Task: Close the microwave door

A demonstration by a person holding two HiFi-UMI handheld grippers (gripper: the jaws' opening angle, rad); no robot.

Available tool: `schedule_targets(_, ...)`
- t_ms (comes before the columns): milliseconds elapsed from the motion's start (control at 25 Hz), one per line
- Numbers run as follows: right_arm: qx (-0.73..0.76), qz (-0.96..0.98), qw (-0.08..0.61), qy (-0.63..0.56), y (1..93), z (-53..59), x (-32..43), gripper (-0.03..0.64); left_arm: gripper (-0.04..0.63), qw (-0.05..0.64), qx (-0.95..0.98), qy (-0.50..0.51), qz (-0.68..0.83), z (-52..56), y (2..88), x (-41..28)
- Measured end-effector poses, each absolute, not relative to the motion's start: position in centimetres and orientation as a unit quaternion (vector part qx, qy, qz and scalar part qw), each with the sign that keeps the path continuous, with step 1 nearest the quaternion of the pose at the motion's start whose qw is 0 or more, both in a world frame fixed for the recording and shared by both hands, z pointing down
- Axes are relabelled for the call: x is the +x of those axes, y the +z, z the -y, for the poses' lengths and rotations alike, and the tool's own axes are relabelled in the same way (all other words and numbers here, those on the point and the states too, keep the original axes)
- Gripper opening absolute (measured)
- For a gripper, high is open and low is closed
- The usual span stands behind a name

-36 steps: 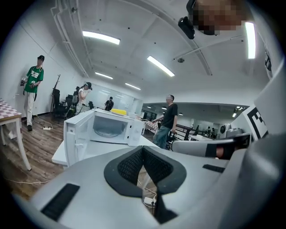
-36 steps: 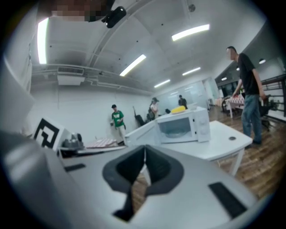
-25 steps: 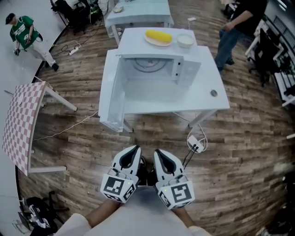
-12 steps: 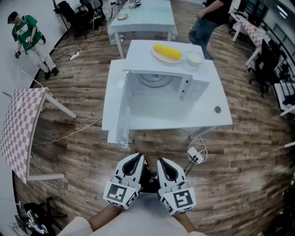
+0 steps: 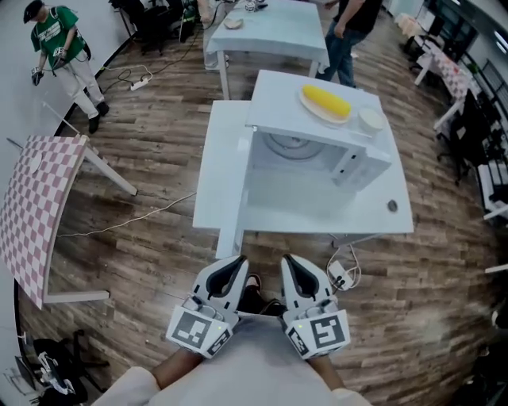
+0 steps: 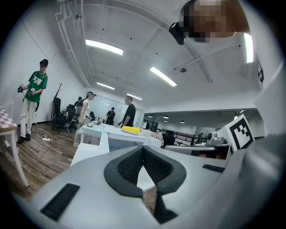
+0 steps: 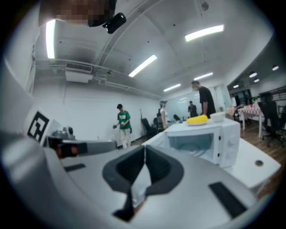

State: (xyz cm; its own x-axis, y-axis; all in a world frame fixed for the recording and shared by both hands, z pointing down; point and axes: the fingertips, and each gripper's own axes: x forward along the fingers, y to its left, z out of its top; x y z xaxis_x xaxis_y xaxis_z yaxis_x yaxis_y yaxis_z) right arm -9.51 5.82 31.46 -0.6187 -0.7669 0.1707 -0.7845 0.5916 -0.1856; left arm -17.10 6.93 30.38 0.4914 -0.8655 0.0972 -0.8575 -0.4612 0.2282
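A white microwave (image 5: 333, 155) stands on a white table (image 5: 317, 214). Its door (image 5: 222, 174) is swung wide open to the left, and the cavity with its glass turntable shows. My left gripper (image 5: 232, 266) and right gripper (image 5: 294, 266) are side by side just short of the table's near edge, below the door's free end. Both are shut with nothing between the pads, and neither touches the door. The left gripper (image 6: 143, 150) has the table and door ahead of it in its own view. Past the right gripper (image 7: 145, 150) the microwave (image 7: 210, 138) stands to the right.
A plate of yellow corn (image 5: 325, 101) and a white bowl (image 5: 370, 119) sit on the microwave. A cable with a plug block (image 5: 341, 273) lies on the floor by the right gripper. A pink checked table (image 5: 40, 206) is left. Two persons (image 5: 59, 40) (image 5: 349, 24) stand beyond.
Both grippers have moved forward together toward the table, so the microwave and its open door now lie closer. The jaws have stayed shut.
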Motion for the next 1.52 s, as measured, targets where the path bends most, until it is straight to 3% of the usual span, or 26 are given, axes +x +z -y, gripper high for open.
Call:
schedule_targets(160,0.442,0.888,0.035,0.123,31.6,-4.5,-10.5,0.023,0.012,0.084,0.851,0.006,0.519,-6.3,29.6,-20.2)
schedule_targets(320,0.44,0.888,0.04,0.128,32.1,-3.8,-11.6,0.023,0.017,0.103,0.838,0.023,0.535,-5.9,31.4,-22.9)
schedule_targets(440,0.439,0.888,0.043,0.13,32.4,-3.3,-12.1,0.023,0.085,0.137,0.834,0.03,0.534,-5.6,33.4,-23.9)
schedule_targets(640,0.435,0.89,0.049,0.129,32.5,-2.5,-12.5,0.023,0.115,0.172,0.839,0.037,0.515,-5.7,35.4,-23.7)
schedule_targets(1040,0.43,0.89,0.06,0.135,32.9,-1.1,-12.1,0.023,0.172,0.176,0.835,0.069,0.518,-5.4,36.7,-22.0)
schedule_targets(1520,0.43,0.889,0.059,0.147,33.4,-1.0,-11.3,0.023,0.172,0.182,0.841,0.072,0.504,-5.3,36.7,-20.8)
